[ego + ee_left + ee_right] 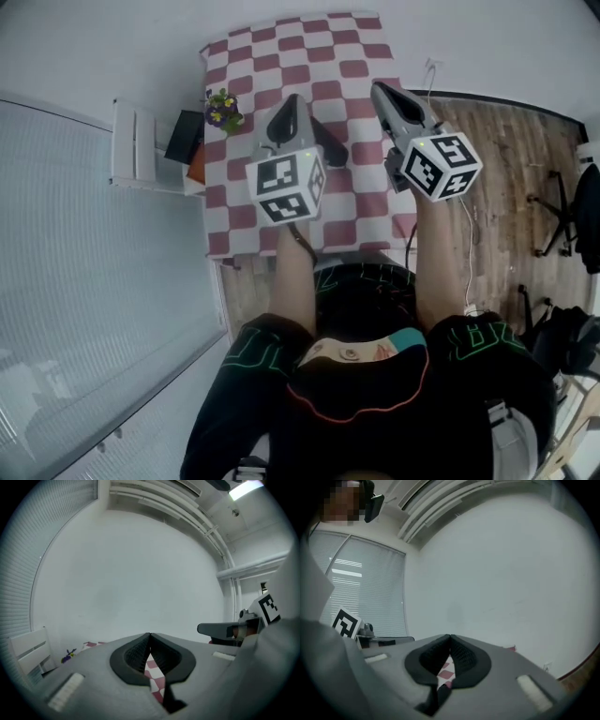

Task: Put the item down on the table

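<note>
The left gripper (150, 637) and the right gripper (450, 638) each had jaws pressed together on nothing, above the red-checked table (356, 66). A small flower pot (222, 110) of purple blooms stood upright at the table's left edge. The item itself could not be told.

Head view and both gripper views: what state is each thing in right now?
left tool: shut, nothing between its jaws.
right tool: shut, nothing between its jaws.
table: covered in red-and-white checks.
flower pot: upright at the table's left edge.
</note>
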{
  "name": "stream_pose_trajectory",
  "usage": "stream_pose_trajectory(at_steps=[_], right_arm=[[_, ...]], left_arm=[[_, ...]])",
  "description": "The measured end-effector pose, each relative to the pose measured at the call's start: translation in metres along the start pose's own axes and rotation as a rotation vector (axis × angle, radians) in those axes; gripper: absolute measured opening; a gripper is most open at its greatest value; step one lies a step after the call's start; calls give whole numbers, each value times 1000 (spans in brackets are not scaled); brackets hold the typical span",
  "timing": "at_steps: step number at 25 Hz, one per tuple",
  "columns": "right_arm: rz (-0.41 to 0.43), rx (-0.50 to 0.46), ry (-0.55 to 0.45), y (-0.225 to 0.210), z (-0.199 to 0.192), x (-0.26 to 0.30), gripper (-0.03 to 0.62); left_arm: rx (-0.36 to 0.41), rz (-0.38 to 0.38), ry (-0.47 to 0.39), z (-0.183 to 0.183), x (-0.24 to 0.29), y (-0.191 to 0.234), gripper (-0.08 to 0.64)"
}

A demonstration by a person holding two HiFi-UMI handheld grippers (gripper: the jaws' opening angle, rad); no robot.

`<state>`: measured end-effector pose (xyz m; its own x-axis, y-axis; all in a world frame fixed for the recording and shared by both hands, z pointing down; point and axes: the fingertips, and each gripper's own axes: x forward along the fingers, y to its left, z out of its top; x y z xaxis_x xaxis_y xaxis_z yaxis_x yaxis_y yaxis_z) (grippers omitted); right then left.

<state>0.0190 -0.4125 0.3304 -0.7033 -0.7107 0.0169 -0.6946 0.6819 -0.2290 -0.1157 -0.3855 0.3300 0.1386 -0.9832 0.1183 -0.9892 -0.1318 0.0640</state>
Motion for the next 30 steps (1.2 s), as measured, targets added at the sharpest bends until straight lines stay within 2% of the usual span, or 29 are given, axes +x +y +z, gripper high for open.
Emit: stream_pose_trajectory(at_steps=[6,14,30], right_arm=[[-104,-180,-37,-13,35,-9,3],[-125,-230,-88,-17,64,-19,3],[-115,-265,-113,-16,74,-10,3]], left_arm=[[36,-17,-71,35,5,-6,9],[48,-20,-120,58,2,-6,9],[25,22,-125,57,0,14,9]])
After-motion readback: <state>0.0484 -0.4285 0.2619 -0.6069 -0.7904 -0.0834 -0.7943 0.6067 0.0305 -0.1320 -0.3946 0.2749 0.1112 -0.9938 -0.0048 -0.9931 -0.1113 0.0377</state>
